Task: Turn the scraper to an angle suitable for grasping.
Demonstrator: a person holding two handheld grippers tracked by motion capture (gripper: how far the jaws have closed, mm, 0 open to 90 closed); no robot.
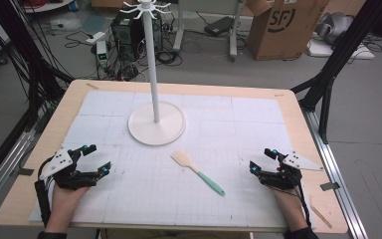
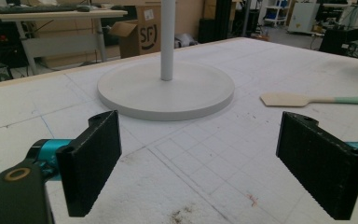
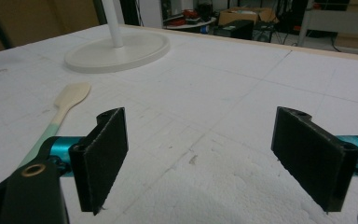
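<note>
The left claw (image 1: 93,158) rested low over the near left part of the counter (image 1: 298,119), its jaws spread wide with nothing between them and touching nothing but the air above the white gridded mat (image 1: 229,129). The right claw (image 1: 262,160) sat at the near right in the same state: jaws wide apart, empty, pads clear of everything. Each was carried by a hand coming in from the near edge.

Between the two claws, slightly nearer the right one, lay the spatula (image 1: 197,172), flat on the mat, its pale wooden blade pointing toward the stand and its mint-green handle toward the near right. Neither claw touched it; both were well apart from it.

In the left gripper view the spatula (image 2: 307,99) lay beyond the right-hand jaw, and in the right gripper view it (image 3: 64,106) lay beyond the left-hand jaw.

Behind the spatula stood the white hook stand (image 1: 155,74), upright on its round base, near the blade but not touching. Nothing lay between either claw and the spatula.
</note>
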